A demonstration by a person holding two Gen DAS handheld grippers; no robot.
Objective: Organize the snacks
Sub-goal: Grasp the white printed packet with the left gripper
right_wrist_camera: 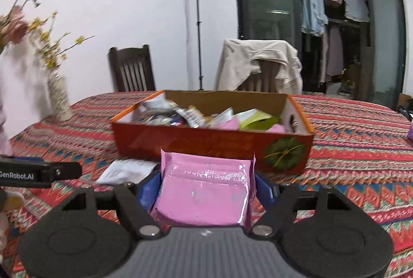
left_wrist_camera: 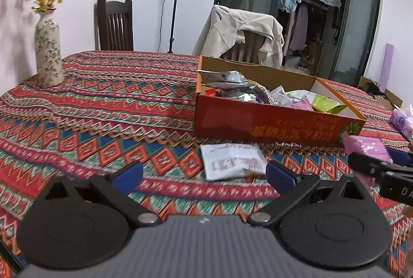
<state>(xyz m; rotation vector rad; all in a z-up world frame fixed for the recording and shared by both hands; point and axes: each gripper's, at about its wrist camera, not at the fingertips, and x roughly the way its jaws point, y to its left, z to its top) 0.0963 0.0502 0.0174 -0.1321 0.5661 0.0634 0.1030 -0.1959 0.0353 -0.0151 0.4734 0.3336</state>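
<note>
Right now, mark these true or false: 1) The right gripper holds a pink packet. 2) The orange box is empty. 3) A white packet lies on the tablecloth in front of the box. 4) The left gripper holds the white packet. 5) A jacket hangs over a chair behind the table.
1) True: the right gripper has the pink packet between its fingers.
2) False: the orange box holds many snack packets.
3) True: the white packet lies flat on the tablecloth, on the near side of the box.
4) False: the left gripper is open and holds nothing.
5) True: the beige jacket is draped over a chair.
</note>
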